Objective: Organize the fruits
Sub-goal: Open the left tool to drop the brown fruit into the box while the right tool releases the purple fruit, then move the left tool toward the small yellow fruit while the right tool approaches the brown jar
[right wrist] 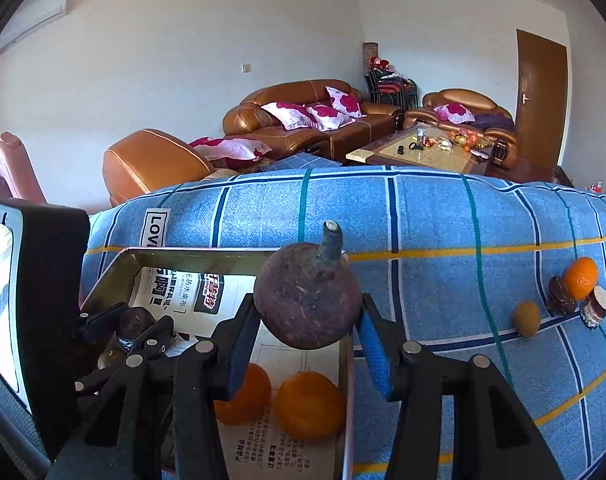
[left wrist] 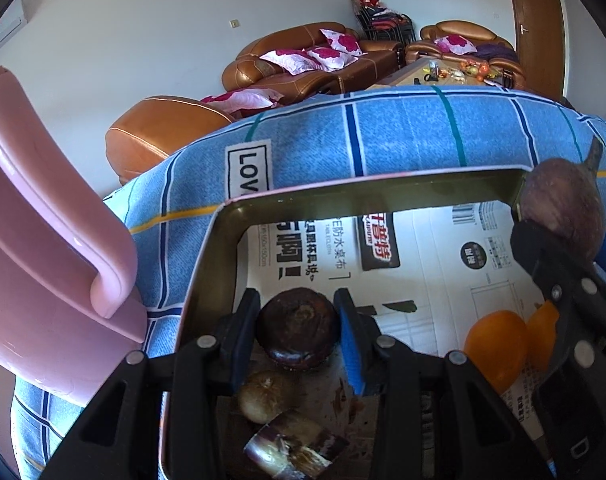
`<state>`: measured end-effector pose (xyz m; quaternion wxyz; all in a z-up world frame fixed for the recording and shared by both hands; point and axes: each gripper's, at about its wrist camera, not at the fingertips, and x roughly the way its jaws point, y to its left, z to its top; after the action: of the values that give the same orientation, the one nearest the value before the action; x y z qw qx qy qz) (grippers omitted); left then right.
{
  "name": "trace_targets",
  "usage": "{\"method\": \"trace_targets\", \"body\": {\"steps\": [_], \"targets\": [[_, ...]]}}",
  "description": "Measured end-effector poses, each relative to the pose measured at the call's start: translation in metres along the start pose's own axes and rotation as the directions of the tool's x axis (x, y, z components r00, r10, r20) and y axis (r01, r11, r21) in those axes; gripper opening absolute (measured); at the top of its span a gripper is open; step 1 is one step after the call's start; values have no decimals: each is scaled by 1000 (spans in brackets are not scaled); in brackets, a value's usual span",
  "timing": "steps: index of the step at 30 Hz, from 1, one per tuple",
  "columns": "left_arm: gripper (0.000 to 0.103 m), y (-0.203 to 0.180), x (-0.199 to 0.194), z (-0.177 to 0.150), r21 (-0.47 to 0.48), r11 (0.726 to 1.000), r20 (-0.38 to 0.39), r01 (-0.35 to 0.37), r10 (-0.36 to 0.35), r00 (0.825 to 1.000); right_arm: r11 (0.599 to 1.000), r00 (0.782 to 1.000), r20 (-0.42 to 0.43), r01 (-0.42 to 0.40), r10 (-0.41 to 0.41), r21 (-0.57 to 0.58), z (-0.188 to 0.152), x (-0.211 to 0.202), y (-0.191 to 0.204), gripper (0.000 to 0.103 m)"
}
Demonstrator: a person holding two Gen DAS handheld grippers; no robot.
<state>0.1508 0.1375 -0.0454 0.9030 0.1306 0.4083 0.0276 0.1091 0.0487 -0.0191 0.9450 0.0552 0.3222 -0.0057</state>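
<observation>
A metal tray (left wrist: 343,192) lined with printed paper sits on a blue checked cloth. My left gripper (left wrist: 299,330) is shut on a dark brown round fruit (left wrist: 299,328) above the tray's near left corner. My right gripper (right wrist: 307,336) is shut on a purple stemmed fruit (right wrist: 307,300) held over the tray's right rim (right wrist: 349,360); it also shows in the left wrist view (left wrist: 559,200). Two oranges (right wrist: 309,404) lie in the tray. A pale round fruit (left wrist: 265,396) and a cut piece (left wrist: 295,448) lie below the left gripper.
On the cloth at the right lie an orange (right wrist: 581,278), a small green-brown fruit (right wrist: 526,318), a dark fruit (right wrist: 561,300) and a cut stub (right wrist: 595,306). A pink plastic chair (left wrist: 43,240) stands at the left. Brown sofas (right wrist: 303,120) and a coffee table are behind.
</observation>
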Motion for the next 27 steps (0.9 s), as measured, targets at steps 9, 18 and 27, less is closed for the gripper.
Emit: {"method": "trace_targets", "body": {"steps": [9,18,27], "targets": [[57,2,-2,-3,0,999,7,-49,49,999,997,997,-7,-73,73,29,0,1,-4,65],[88,-2,-22,-3,31,999,34,-42,41,999,987,987,97,-137,130,80,-1,-25,-22,68],[95,-3,-56,0,-50,997,148,-65,71,986,988,994,108,4,-20,152,7,-25,-61,68]]}}
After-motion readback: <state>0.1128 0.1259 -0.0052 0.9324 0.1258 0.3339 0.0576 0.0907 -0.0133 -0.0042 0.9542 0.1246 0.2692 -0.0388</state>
